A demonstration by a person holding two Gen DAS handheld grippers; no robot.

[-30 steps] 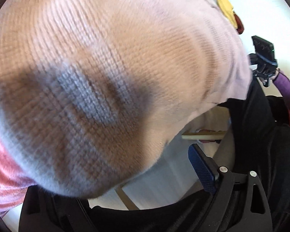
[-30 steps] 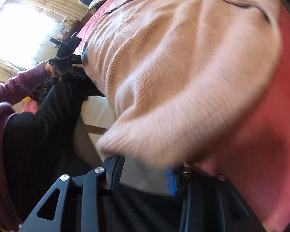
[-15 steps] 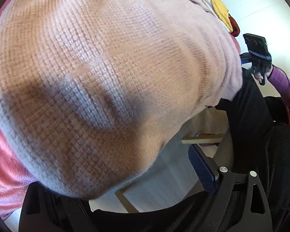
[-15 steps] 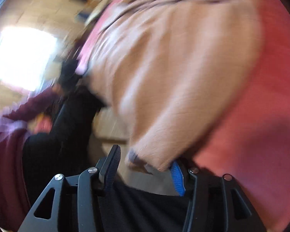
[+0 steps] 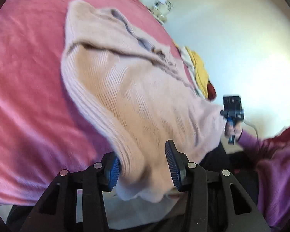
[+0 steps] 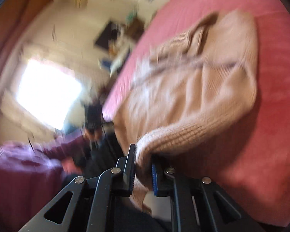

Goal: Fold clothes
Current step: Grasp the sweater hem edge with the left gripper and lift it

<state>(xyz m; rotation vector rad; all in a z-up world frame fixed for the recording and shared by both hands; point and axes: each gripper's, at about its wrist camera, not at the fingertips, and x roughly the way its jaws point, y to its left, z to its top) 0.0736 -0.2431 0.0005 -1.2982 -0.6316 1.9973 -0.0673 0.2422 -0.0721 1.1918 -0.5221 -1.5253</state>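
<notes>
Pink knit sweater [image 5: 137,100] hem pinched by both grippers' fingers [image 6: 129,166].

Bare pink bedspread [image 5: 29,77] left of sweater [image 5: 135,89]; clothes pile [image 5: 199,71] crowds right

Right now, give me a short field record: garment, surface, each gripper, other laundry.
garment: beige knit sweater, spread on the bed, near hem lifted
surface: pink bedspread
left gripper: fingers just closing around the hem, which sits between them
right gripper: fingers just closed, pinching the sweater's corner
other laundry: yellow garment at the bed's far edge
</notes>
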